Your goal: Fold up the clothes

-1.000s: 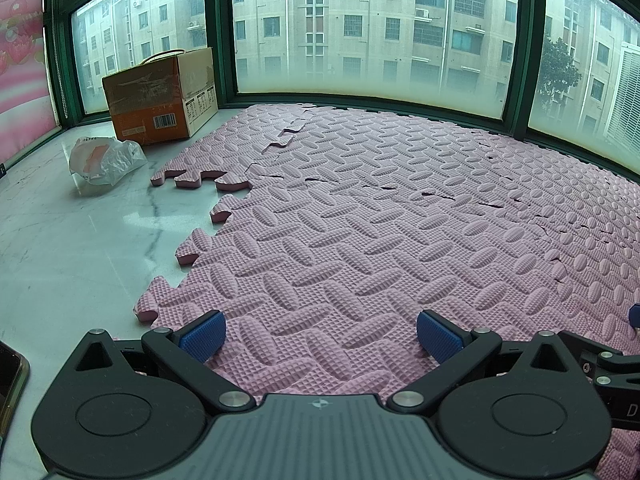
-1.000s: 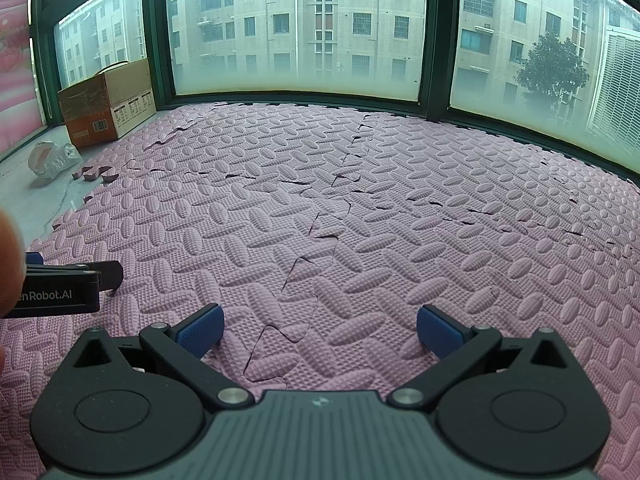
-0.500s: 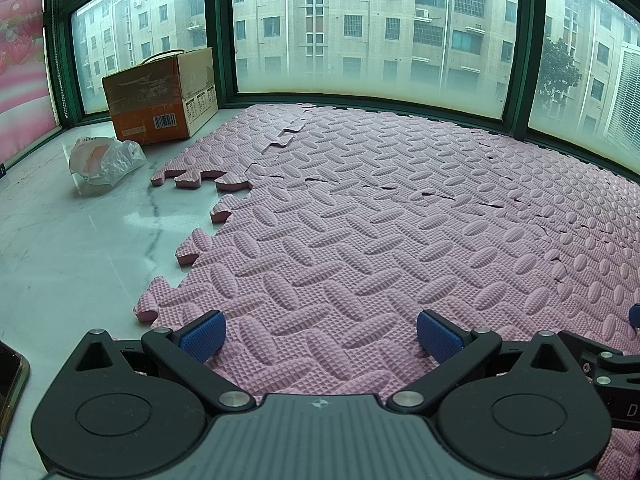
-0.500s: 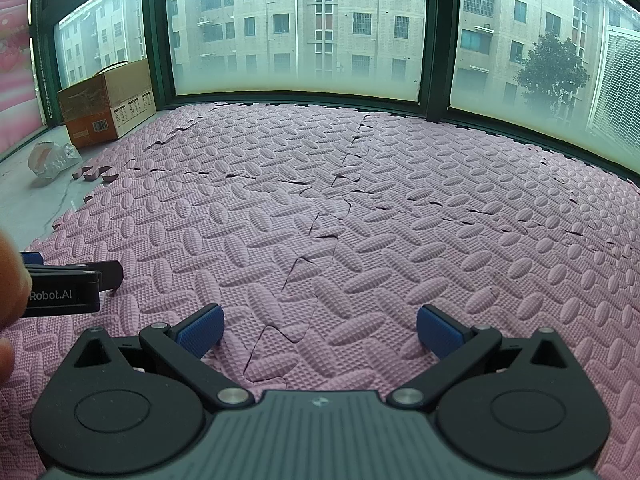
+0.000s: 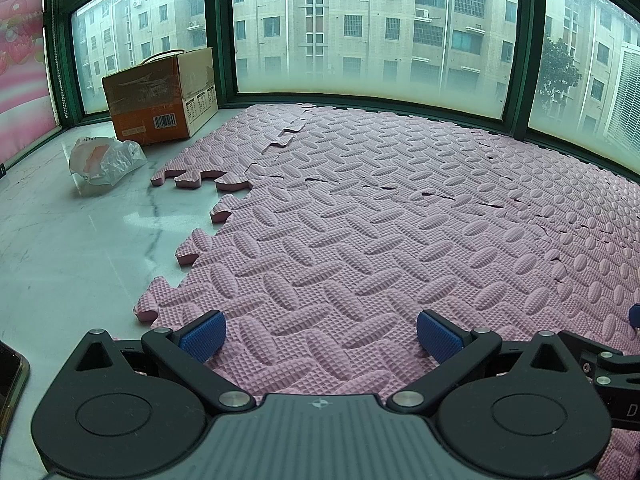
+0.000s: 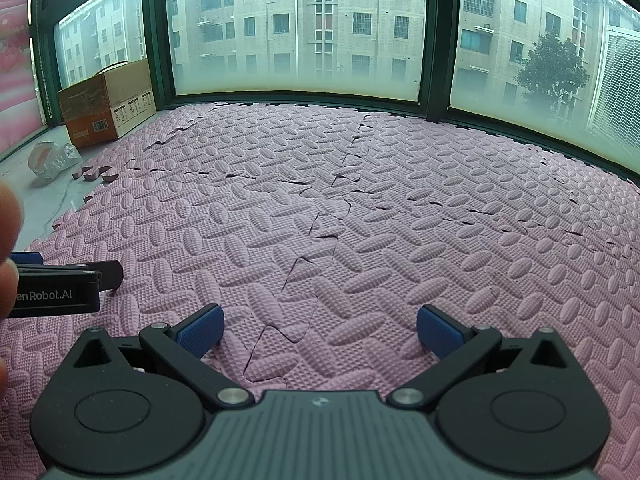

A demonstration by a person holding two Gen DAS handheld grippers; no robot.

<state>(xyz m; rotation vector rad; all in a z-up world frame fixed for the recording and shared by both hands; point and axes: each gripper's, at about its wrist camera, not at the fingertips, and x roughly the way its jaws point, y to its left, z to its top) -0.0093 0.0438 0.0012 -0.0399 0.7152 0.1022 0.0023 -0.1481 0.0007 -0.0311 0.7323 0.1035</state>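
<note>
Left gripper (image 5: 318, 336) and right gripper (image 6: 318, 330) both spread wide, empty, low over pink foam mat (image 5: 360, 220); cardboard box (image 5: 160, 96) by window.

You work over pink foam mat tiles (image 5: 360, 240), matt, embossed with ribbed ovals. Left of them lies glossy, veined marble-look sill (image 5: 72, 248). The box (image 5: 160, 96) is taped brown cardboard; the bag (image 5: 104, 160) is crinkled clear plastic. Your left gripper (image 5: 318, 334) is matt black plastic with ridged blue pads (image 5: 202, 336) and bright metal pivots.
</note>
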